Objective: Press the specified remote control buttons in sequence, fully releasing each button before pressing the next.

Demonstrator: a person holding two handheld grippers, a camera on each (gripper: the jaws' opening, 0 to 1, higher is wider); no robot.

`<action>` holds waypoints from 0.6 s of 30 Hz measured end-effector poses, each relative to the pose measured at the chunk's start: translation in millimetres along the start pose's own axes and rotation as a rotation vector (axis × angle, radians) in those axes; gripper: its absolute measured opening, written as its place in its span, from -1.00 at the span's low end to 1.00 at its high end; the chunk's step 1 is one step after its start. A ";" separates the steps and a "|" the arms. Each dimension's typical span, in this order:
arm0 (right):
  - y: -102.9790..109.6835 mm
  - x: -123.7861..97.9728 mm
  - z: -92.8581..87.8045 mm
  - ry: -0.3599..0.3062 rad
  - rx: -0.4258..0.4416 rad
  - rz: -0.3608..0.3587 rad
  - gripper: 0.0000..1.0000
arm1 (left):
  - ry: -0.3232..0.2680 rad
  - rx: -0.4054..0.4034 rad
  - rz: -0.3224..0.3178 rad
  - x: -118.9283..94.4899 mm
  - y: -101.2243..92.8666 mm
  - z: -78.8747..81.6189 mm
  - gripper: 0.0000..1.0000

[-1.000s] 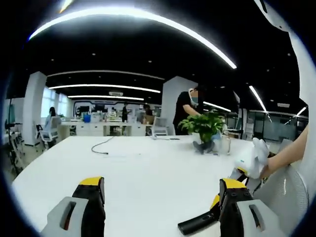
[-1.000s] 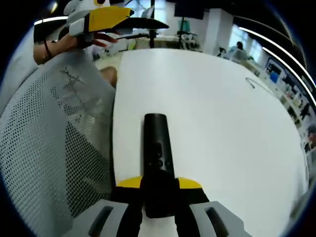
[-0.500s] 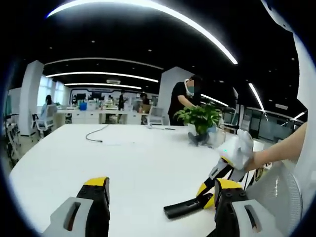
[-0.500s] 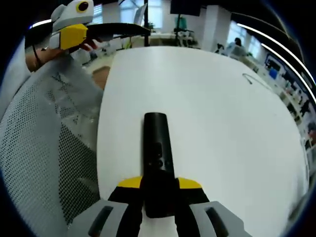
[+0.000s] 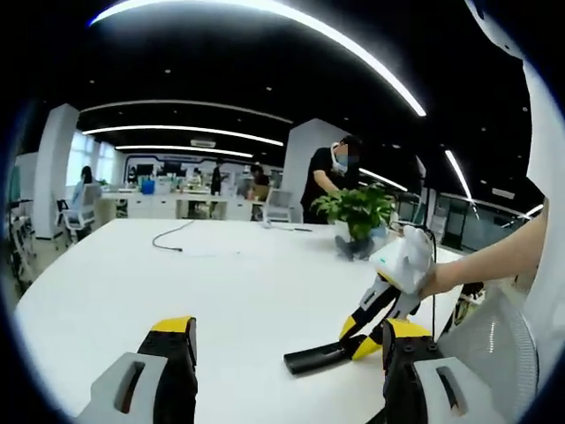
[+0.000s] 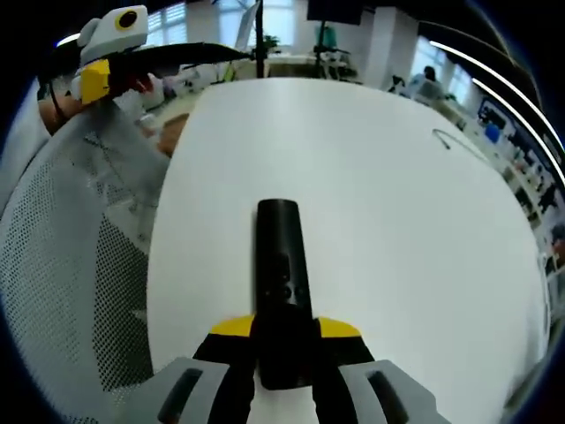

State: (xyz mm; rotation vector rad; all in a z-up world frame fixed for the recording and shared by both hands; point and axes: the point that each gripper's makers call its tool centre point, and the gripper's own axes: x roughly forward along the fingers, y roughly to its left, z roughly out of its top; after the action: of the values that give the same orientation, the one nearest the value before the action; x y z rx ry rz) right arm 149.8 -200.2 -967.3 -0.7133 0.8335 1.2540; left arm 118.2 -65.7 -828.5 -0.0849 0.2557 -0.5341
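Note:
A black remote control [image 6: 281, 265] lies lengthwise between the jaws of my right gripper [image 6: 282, 340], which is shut on its near end; its buttons face up and its far end points out over the white table [image 6: 397, 221]. In the left gripper view the same remote [image 5: 318, 358] hangs just above the table [image 5: 177, 283], held by the right gripper [image 5: 360, 329] in a person's hand. My left gripper [image 5: 287, 336] stands open with its jaws wide apart and nothing between them. It also appears at the top left of the right gripper view as the left gripper [image 6: 159, 57].
A grey mesh chair [image 6: 79, 265] stands at the table's edge beside the grippers. A potted plant [image 5: 357, 212] and a thin cable [image 5: 172, 238] are on the far part of the table. A person [image 5: 331, 181] stands behind the plant, with office desks beyond.
The right gripper has carried the remote further out over the table, leftward in the left gripper view. The left gripper stays open and has slid toward the edge of the right gripper view.

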 end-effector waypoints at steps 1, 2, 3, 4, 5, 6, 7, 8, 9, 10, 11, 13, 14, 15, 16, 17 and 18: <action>-1.9 0.0 0.1 0.002 -0.002 0.001 -0.57 | 0.000 0.001 -0.001 0.0 -0.2 0.0 0.80; -2.7 0.1 0.1 0.003 -0.004 0.002 -0.57 | -0.002 0.003 0.000 -0.3 -0.4 0.1 0.80; -4.2 0.2 0.1 0.005 -0.005 0.003 -0.57 | -0.002 0.006 0.002 -0.6 -0.1 0.0 0.79; -5.3 0.3 0.1 0.006 -0.006 0.004 -0.57 | 0.001 0.007 0.005 -1.0 0.3 -0.8 0.80; -6.4 0.5 0.2 0.007 -0.008 0.005 -0.57 | 0.002 0.004 0.005 -1.2 0.1 -1.1 0.80; -8.7 0.9 -0.2 0.009 -0.011 0.008 -0.57 | 0.000 0.002 0.003 -1.3 -0.3 -0.9 0.80; -10.4 1.1 -0.4 0.009 -0.013 0.009 -0.57 | -0.002 0.001 0.002 -1.7 -0.6 -0.7 0.80; -12.1 1.3 -0.4 0.010 -0.013 0.011 -0.57 | -0.003 0.003 0.003 -1.9 -0.5 -0.8 0.80; -14.0 1.3 -0.4 0.011 -0.014 0.012 -0.57 | 0.001 0.003 0.005 -2.1 -0.1 -1.7 0.80; -16.6 1.4 -0.5 0.014 -0.015 0.012 -0.57 | 0.005 0.002 0.005 -2.1 -0.1 -2.7 0.80; -18.3 1.4 -0.6 0.016 -0.017 0.013 -0.57 | 0.007 0.001 0.005 -2.1 -0.3 -3.2 0.80; -22.5 1.5 -0.3 0.019 -0.016 0.013 -0.57 | 0.009 0.004 0.004 -2.5 -0.7 -3.9 0.80; -25.0 1.6 -0.1 0.020 -0.016 0.014 -0.57 | 0.008 0.003 0.004 -2.6 -0.8 -4.0 0.80; -26.4 1.7 0.0 0.022 -0.018 0.014 -0.57 | 0.009 0.003 0.004 -2.7 -0.8 -4.3 0.80; -28.5 2.0 0.2 0.026 -0.022 0.015 -0.57 | 0.011 0.002 0.005 -2.8 -0.5 -4.7 0.80; -29.7 2.2 0.3 0.030 -0.025 0.018 -0.57 | 0.012 0.001 0.006 -2.9 -0.3 -5.1 0.80; -31.0 2.4 0.5 0.033 -0.029 0.019 -0.57 | 0.013 -0.001 0.005 -2.9 -0.3 -5.4 0.80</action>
State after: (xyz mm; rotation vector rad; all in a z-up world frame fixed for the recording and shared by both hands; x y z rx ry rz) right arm 180.6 -204.1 -968.6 -0.7530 0.8526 1.2766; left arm 114.2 -64.5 -833.0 -0.0818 0.2691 -0.5293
